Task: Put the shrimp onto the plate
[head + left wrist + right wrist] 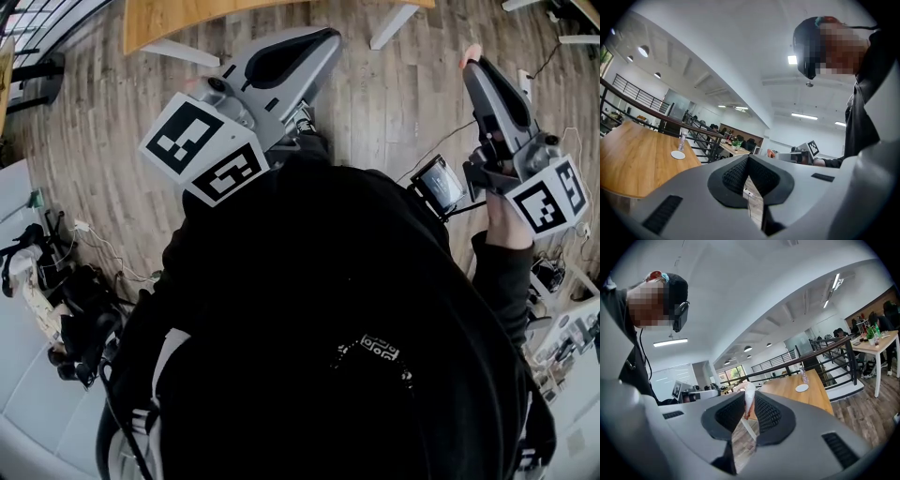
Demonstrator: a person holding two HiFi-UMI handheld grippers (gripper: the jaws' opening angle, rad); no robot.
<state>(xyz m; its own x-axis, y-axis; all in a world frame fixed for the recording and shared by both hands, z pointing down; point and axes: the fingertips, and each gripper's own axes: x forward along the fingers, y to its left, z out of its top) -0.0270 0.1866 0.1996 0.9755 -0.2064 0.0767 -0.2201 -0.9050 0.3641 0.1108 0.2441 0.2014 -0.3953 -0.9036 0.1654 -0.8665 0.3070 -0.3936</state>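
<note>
A drop on the way could be caused by the slight hold: the shrimp (749, 404) is pinched only between the narrowed tips of the right claw (749, 395), in the air, well apart from the plate (802, 387) on the far wooden worktop (780, 390). It is seen as pale, slim and curved, with a reddish end. The left claw (748, 158) is closed on nothing.

A wooden table (633, 159) stands by black railing (795, 361) on plank flooring (394, 103).
</note>
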